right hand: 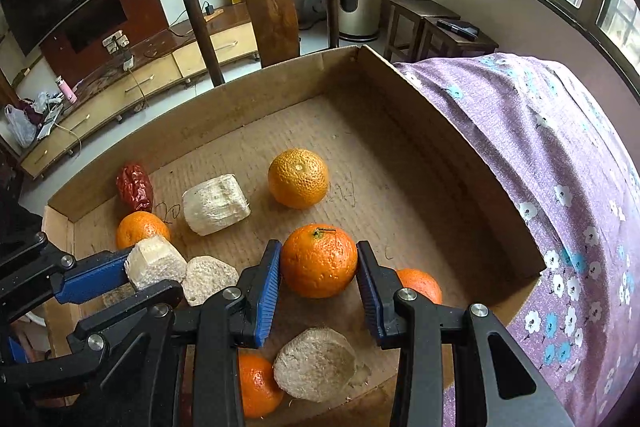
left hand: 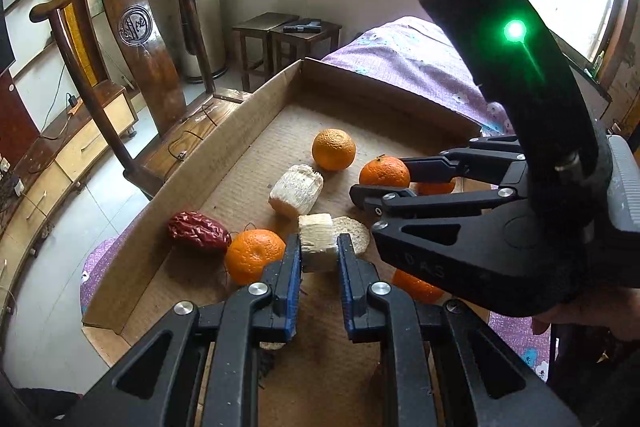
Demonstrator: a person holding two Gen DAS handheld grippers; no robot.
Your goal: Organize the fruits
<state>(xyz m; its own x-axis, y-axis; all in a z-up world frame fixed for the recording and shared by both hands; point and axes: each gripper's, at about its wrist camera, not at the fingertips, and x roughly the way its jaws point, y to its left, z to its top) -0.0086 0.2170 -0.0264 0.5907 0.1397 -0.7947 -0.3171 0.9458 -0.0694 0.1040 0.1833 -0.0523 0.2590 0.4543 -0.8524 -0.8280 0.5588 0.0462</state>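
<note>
A shallow cardboard box (right hand: 256, 107) holds oranges, pale fibrous chunks and a red date (right hand: 135, 187). My right gripper (right hand: 318, 257) is shut on an orange (right hand: 319, 261) with its stem up, a blue pad pressing each side. In the left wrist view that gripper (left hand: 380, 177) reaches in from the right around the same orange (left hand: 384, 171). My left gripper (left hand: 319, 247) is shut on a pale fibrous chunk (left hand: 316, 241) just above the box floor. The right wrist view shows the left gripper (right hand: 154, 273) and its chunk (right hand: 154, 261) at the lower left.
Loose in the box lie another orange (right hand: 298, 178), a big pale chunk (right hand: 215, 203), an orange (right hand: 141, 229) by the date, and more oranges and chunks near the front. A wooden chair (left hand: 140, 39) stands behind the box. A purple flowered cloth (right hand: 540, 155) lies to its right.
</note>
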